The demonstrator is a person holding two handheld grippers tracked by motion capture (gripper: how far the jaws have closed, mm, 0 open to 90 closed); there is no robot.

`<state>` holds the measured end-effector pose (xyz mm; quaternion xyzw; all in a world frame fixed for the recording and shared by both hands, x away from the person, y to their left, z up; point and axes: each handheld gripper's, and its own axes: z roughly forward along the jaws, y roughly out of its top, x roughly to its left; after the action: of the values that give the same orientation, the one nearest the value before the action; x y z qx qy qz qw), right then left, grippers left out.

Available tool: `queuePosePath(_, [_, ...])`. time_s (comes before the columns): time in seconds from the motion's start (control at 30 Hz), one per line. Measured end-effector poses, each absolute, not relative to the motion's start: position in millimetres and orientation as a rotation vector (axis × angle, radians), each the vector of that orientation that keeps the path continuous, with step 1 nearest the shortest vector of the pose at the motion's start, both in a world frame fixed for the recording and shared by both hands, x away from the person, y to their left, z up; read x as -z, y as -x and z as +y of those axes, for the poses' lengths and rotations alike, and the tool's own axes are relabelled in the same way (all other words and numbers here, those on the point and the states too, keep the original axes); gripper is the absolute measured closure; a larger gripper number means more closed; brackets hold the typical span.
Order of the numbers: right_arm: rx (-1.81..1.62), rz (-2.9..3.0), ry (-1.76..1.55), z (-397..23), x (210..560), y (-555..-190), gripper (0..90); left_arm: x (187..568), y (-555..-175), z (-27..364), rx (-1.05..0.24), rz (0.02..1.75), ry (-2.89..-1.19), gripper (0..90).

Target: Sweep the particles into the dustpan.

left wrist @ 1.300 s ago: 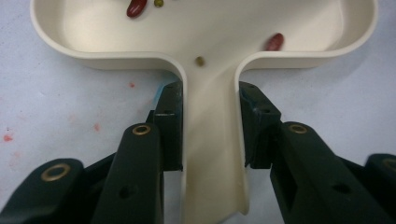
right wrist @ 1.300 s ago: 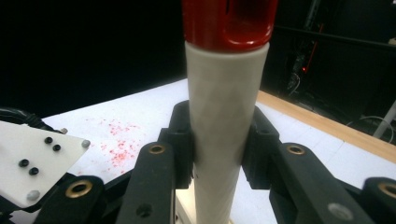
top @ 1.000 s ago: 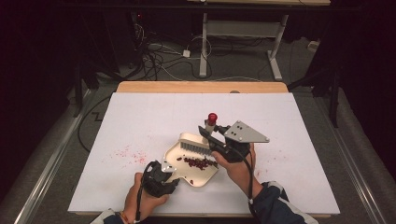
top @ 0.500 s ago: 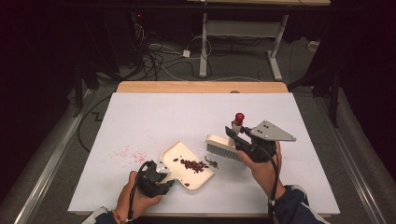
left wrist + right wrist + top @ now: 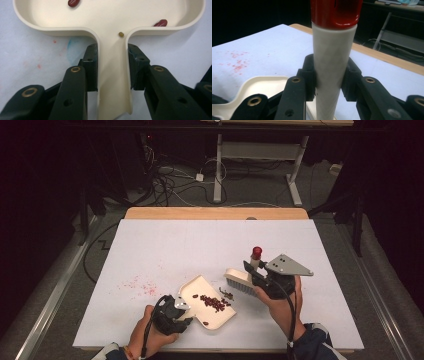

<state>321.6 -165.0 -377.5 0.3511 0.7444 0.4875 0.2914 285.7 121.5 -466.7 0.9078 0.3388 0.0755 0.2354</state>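
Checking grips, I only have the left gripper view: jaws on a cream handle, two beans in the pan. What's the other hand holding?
Observer: The right gripper is shut on the white handle of a brush with a red cap.
Operator: Where's the brush relative to the pan?
Observer: In the high view its bristle head sits just right of the dustpan, on the table.
Operator: More beans in the pan?
Observer: Yes, a cluster of beans lies mid-pan.

The brush (image 5: 329,62) handle's red cap is cut off by the top edge.
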Motion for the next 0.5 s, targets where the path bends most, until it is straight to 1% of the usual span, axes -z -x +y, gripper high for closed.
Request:
queuePosePath(0.23, [-1.287,2.045,-0.868,-130,383,-300,69.4,467,-285,111,-0.228,0.96,-2.477,63.5])
queuePosePath(0.37, [-1.328,2.057,-0.84,-122,382,-295,69.7,466,-286,106,-0.232,0.979,-2.471,63.4])
queuePosePath(0.5, [-1.375,2.078,-0.838,-119,380,-292,69.8,467,-287,108,-0.208,0.986,-2.456,63.4])
